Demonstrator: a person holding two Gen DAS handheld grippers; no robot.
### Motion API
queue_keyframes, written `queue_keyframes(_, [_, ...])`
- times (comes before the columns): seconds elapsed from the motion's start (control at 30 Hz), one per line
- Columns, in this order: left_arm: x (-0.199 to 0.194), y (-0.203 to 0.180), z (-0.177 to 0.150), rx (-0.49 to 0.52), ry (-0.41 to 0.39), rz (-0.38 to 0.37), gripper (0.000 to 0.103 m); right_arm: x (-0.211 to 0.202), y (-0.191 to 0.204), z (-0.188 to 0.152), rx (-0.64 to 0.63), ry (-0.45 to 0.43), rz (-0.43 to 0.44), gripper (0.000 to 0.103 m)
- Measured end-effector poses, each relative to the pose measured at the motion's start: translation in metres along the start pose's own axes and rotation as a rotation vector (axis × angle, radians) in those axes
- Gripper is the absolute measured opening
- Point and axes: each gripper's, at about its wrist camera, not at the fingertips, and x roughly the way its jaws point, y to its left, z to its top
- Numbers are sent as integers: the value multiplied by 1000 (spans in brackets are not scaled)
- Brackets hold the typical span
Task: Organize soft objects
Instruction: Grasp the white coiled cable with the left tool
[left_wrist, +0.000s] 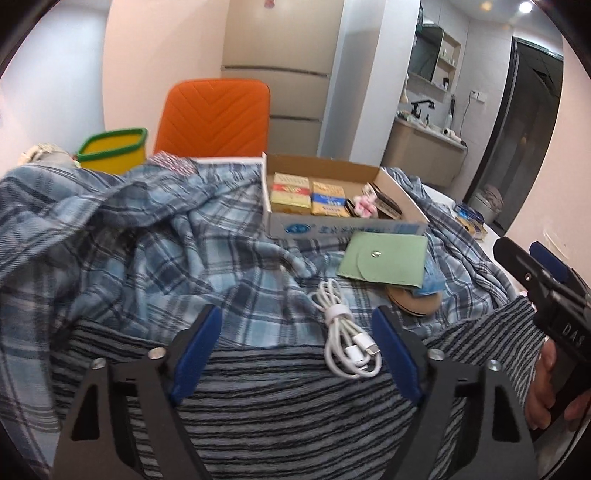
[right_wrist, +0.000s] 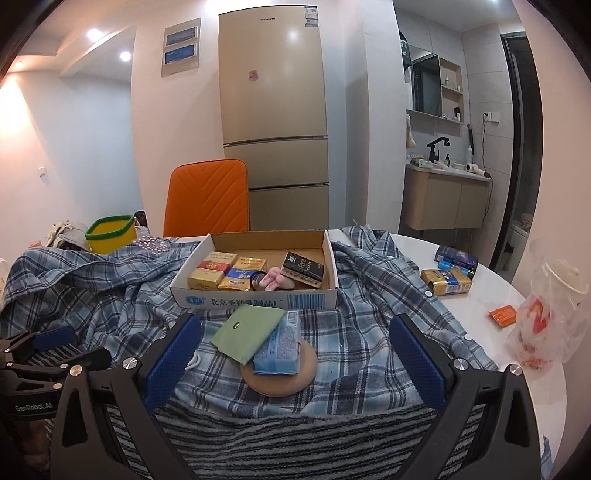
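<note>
A blue checked shirt (right_wrist: 369, 332) lay rumpled over the table, spread from left to right. A grey striped cloth (right_wrist: 295, 443) lay at the near edge, partly on top of the shirt. It had thin dark lines across it.

The left gripper (left_wrist: 297, 354) fills the bottom of its own view, jaws apart and angled downward, nothing pressed between the blue pads (left_wrist: 195, 354). The right gripper (right_wrist: 295, 365) sits low in its own frame, jaws spread wide, pads bare. At the lower right of the left view, a hand (left_wrist: 546, 391) grasps the right gripper's handle.
</note>
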Motion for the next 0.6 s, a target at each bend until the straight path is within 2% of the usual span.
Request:
queue_keyframes(0.1, [11,-8,8,-11,47,2,76,1,2,1,-16,-4,-38,103])
queue_keyframes(0.2, [26,-18,15,-18,106,17,67,4,2,4,-26,-4,-65,103])
queue_keyframes(0.37, [56,-30,16,-47,222,2,57,6,-1,18,-46,-31,-86,103])
queue_keyframes(0.43, [60,-36,13,-36,221,41,57,6,-3,22,-55,-43,-91,103])
queue_keyframes(0.5, [62,-39,11,-19,229,49,56,8,-4,23,-58,-42,-88,103])
queue_keyframes(0.6, [70,-33,10,-46,267,61,44,12,-7,21,-58,-30,-86,103])
